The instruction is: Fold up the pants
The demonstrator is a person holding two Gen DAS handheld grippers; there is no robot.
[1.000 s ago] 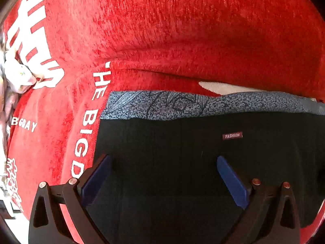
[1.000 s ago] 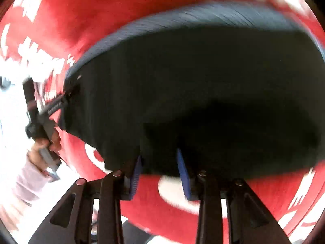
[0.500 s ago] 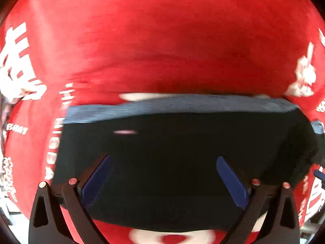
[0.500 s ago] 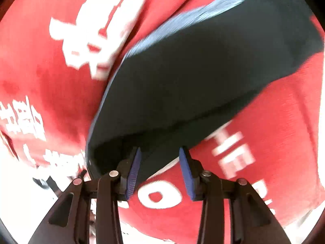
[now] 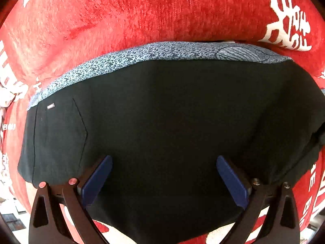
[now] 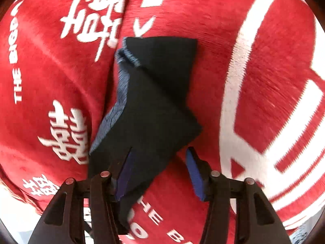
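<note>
Pants (image 5: 162, 122): black, soft, limp, light; grey patterned waistband. Lie folded on red blanket (image 5: 142, 10). Left tool (image 5: 162, 174) wide, empty above them. Right tool (image 6: 160, 172) gapes; cloth drapes its left finger. Best gripped at edges, through all layers.

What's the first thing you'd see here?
The bright red blanket with big white writing fills both views. On it lie black pants, with a speckled blue-grey waistband along their top edge in the left wrist view. In the right wrist view they look bunched and twisted.
</note>
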